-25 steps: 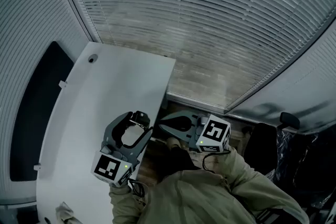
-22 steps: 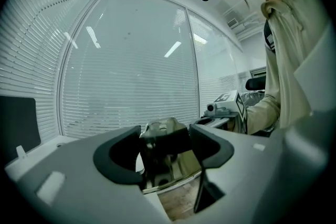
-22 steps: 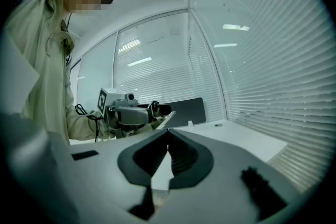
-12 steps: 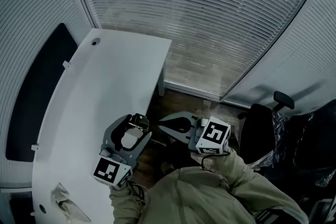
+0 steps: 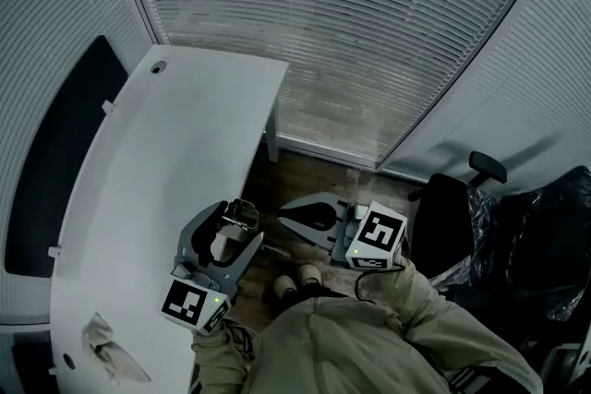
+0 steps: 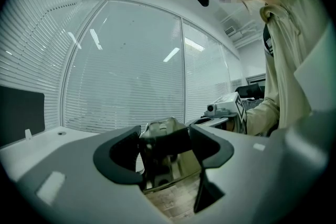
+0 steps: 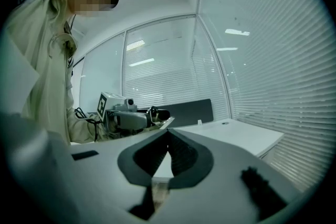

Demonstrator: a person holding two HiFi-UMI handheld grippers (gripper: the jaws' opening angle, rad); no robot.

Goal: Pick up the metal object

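The left hand-held gripper (image 5: 242, 224), low and left of centre in the head view, clamps the metal object (image 6: 160, 134) between widely spread jaws, over the edge of the white desk (image 5: 157, 143) that curves up the frame's left side. The right hand-held gripper (image 7: 168, 135), just to its right, is pinched closed on nothing above the wooden floor (image 5: 305, 175). A crumpled pale wad (image 5: 109, 353) lies on the desk at lower left; a dark office chair (image 5: 457, 221) stands at right
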